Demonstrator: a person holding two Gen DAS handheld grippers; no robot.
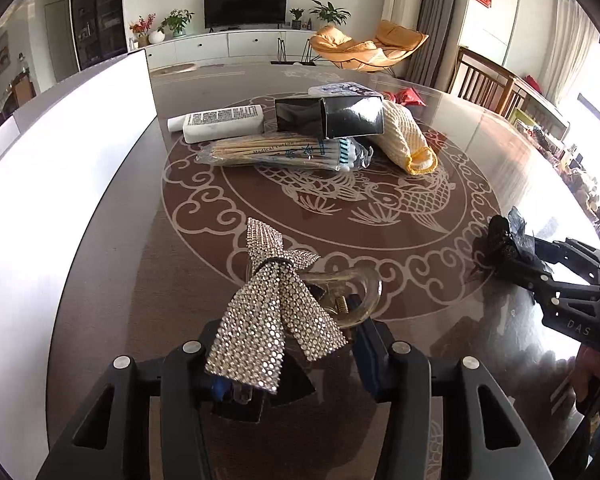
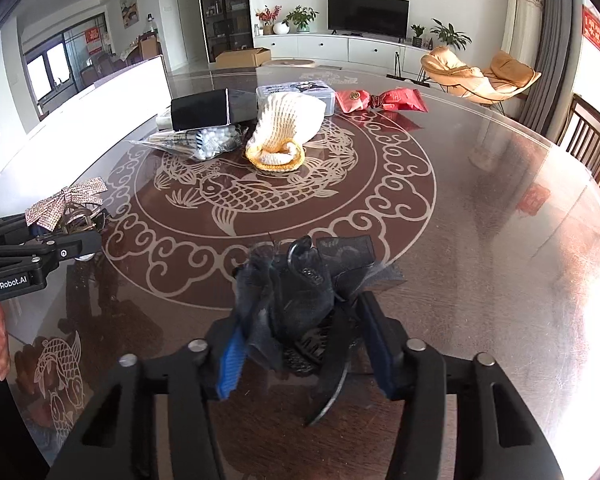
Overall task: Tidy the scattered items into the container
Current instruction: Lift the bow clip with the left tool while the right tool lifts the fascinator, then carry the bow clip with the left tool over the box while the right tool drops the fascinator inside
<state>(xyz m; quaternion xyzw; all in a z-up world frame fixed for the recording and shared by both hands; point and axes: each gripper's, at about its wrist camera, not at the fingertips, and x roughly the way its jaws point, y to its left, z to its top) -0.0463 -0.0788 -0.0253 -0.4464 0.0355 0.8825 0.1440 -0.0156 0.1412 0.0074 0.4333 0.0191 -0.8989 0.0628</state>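
The hair clips are what I'm tidying just now. The rhinestone bow clip [image 1: 274,300] lies on the tabletop [image 1: 112,248] on my side of the fish medallion [image 1: 380,196], and my left claw [image 1: 292,364] has narrowed round it, though the bow hides whether the pads actually press on the clear clip body. The black bow clip [image 2: 296,292] sits at the medallion's near rim; my right claw [image 2: 304,356] is partly closed about its gauze, and I cannot tell whether the pads bite.

The white container [image 1: 112,92] stands beyond the medallion's left edge, with no item visibly in it.

Risks as I judge them: either claw may catch only ribbon or gauze, so the clip swings or drops when lifted. The glossy tabletop would let a dropped clip skid. Both claws heading for one container could collide.

Readable writing: "Medical Cotton" on the swab packet [image 1: 284,152] across the medallion, "GenRobot.AI" on the left claw's body as seen from the right wrist, "DAS" on the right claw's arm. The white bottle [image 1: 220,122] carries print too small to read.
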